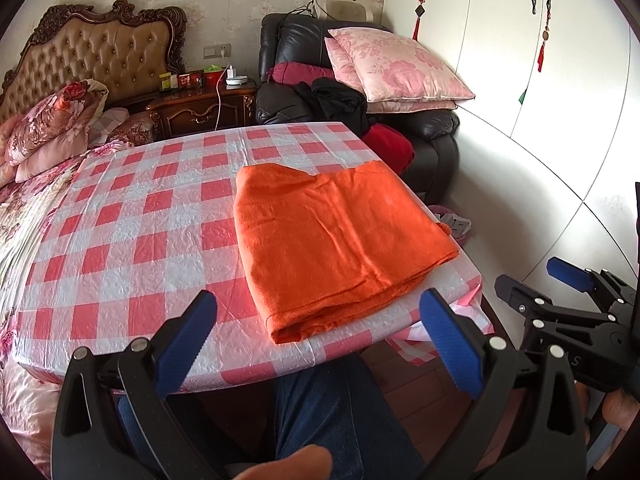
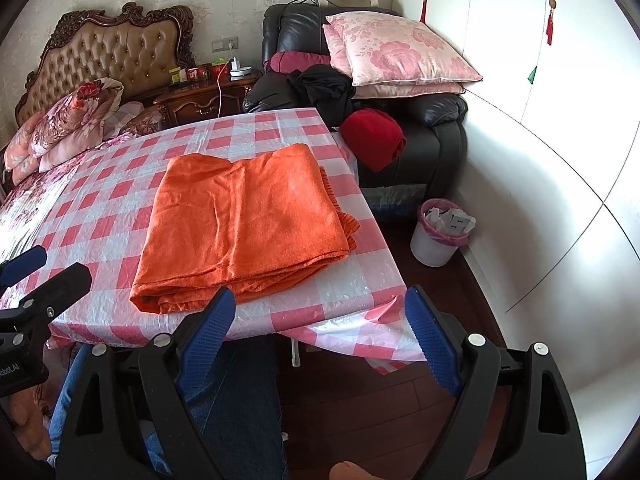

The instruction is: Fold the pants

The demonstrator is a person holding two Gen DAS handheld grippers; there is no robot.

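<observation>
The orange pants (image 1: 340, 240) (image 2: 244, 224) lie folded into a thick rectangle on the red-and-white checked table (image 1: 132, 216) (image 2: 100, 208), near its right front corner. My left gripper (image 1: 320, 308) hangs open in front of the table's near edge, just short of the fold's near end, nothing between its blue pads (image 1: 188, 344). My right gripper (image 2: 320, 304) is open too, off the near right corner of the table, empty. Each gripper shows in the other's view: the right gripper (image 1: 536, 284) at the right edge, the left gripper (image 2: 60, 272) at the left edge.
A person's legs in blue jeans (image 1: 328, 412) are under the table's near edge. A bed with floral bedding (image 1: 48, 128) is at left, a black armchair (image 2: 432, 136) piled with pink pillows and clothes behind, a white wastebasket (image 2: 440, 232) and wardrobe at right.
</observation>
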